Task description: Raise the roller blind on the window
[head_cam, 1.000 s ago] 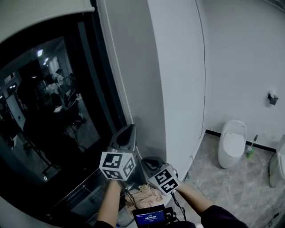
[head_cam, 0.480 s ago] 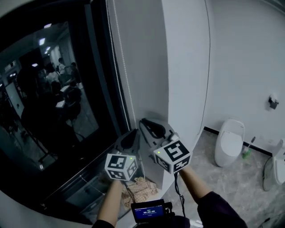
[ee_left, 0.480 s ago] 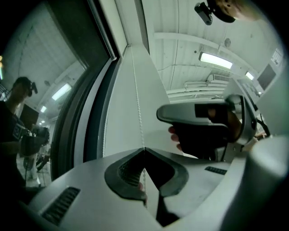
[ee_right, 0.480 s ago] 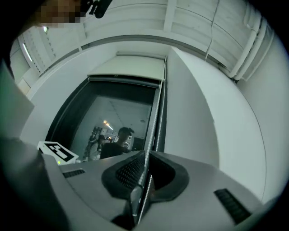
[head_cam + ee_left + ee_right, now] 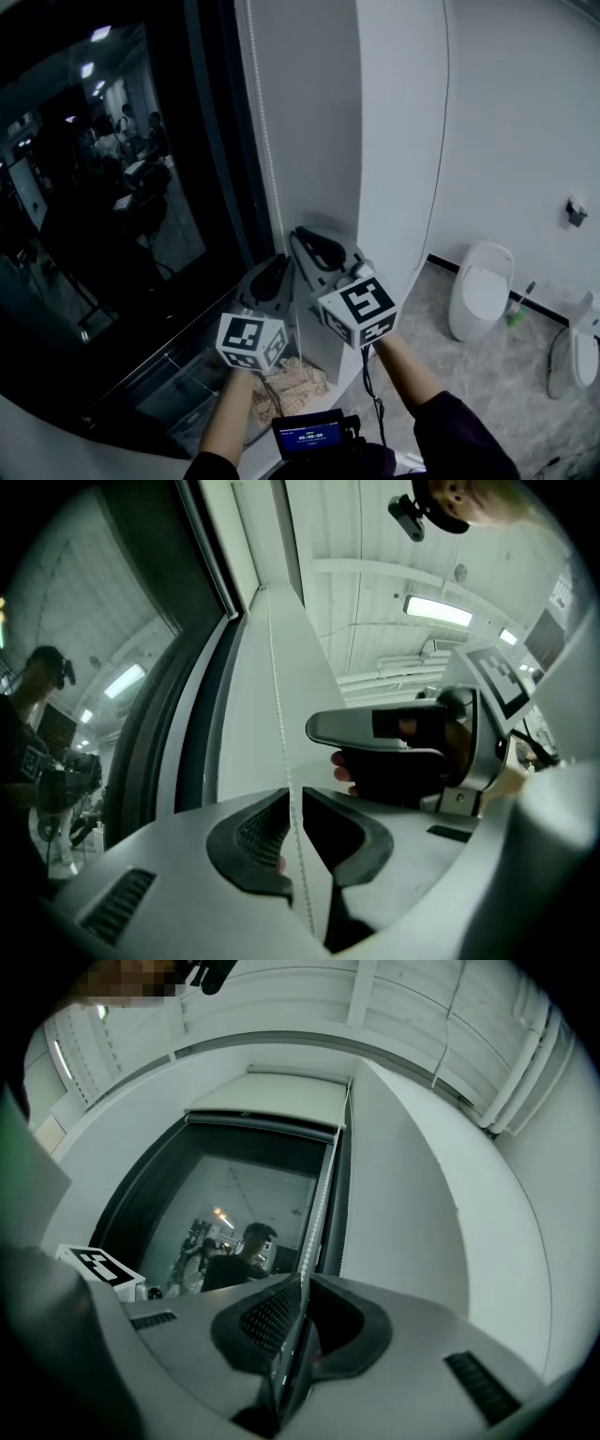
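Right tongs (image 5: 302, 1283) tight on bead chain (image 5: 320, 1211), left tongs (image 5: 291, 795) ajar around it (window frame (image 5: 217, 159) alongside).

bead chain (image 5: 265, 150): top cut off | lower run behind left gripper (image 5: 277, 270) | screen (image 5: 307, 435): print perhaps digits, unreadable

Head view steeply down on window (image 5: 112, 187); both gripper views close, facing up along bead chain (image 5: 279, 728)

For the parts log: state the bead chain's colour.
White; the bead chain shows best in the head view.
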